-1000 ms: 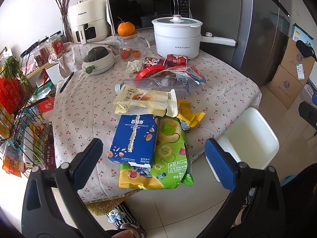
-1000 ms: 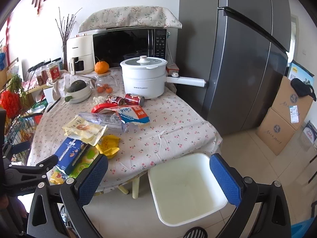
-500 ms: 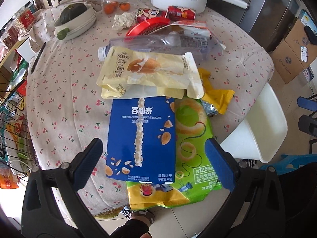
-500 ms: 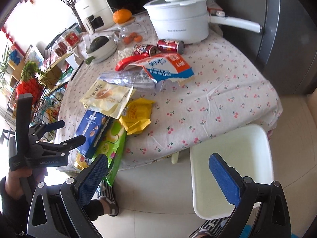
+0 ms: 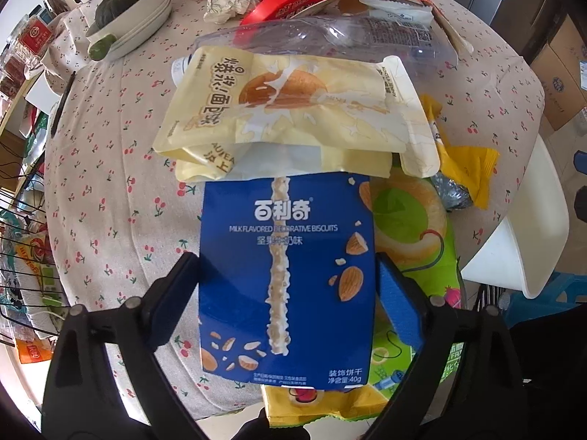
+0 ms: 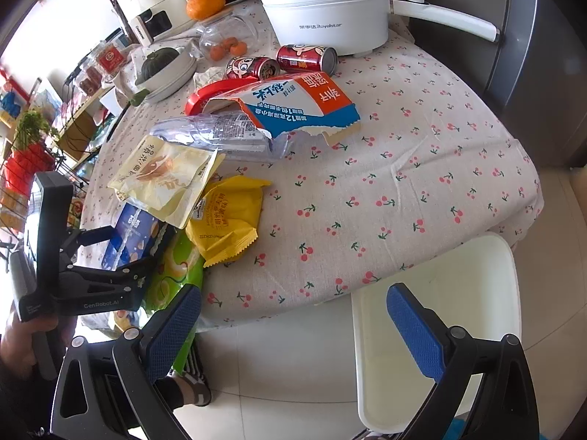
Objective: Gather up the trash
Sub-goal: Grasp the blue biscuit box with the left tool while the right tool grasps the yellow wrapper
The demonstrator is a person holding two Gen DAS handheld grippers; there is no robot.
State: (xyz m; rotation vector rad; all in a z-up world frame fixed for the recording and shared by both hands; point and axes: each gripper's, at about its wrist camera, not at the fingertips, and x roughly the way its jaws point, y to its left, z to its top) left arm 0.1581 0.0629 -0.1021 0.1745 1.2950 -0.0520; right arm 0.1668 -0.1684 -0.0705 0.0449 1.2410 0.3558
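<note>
A blue biscuit box [image 5: 290, 275] lies at the table's near edge on a green snack bag [image 5: 411, 220]. My left gripper [image 5: 290, 293] is open, one finger on each side of the box; it also shows in the right wrist view [image 6: 121, 253]. A pale yellow bread wrapper [image 5: 293, 110], a clear plastic bottle [image 5: 330, 40], a yellow packet [image 6: 227, 216], a torn milk carton [image 6: 301, 104] and two red cans [image 6: 279, 64] lie further back. My right gripper [image 6: 293, 322] is open and empty, over the floor between table edge and a white bin [image 6: 440, 322].
A white electric pot [image 6: 326, 11], a glass jar with small oranges [image 6: 227, 42], a bowl with a green squash [image 6: 161, 69] and an air fryer [image 6: 150, 7] stand at the table's back. A wire rack [image 5: 22, 256] is at the left. A fridge [image 6: 543, 55] is right.
My left gripper has moved forward and down onto the blue biscuit box, fingers now on both sides of it. My right gripper has tilted down closer to the table edge and bin.
</note>
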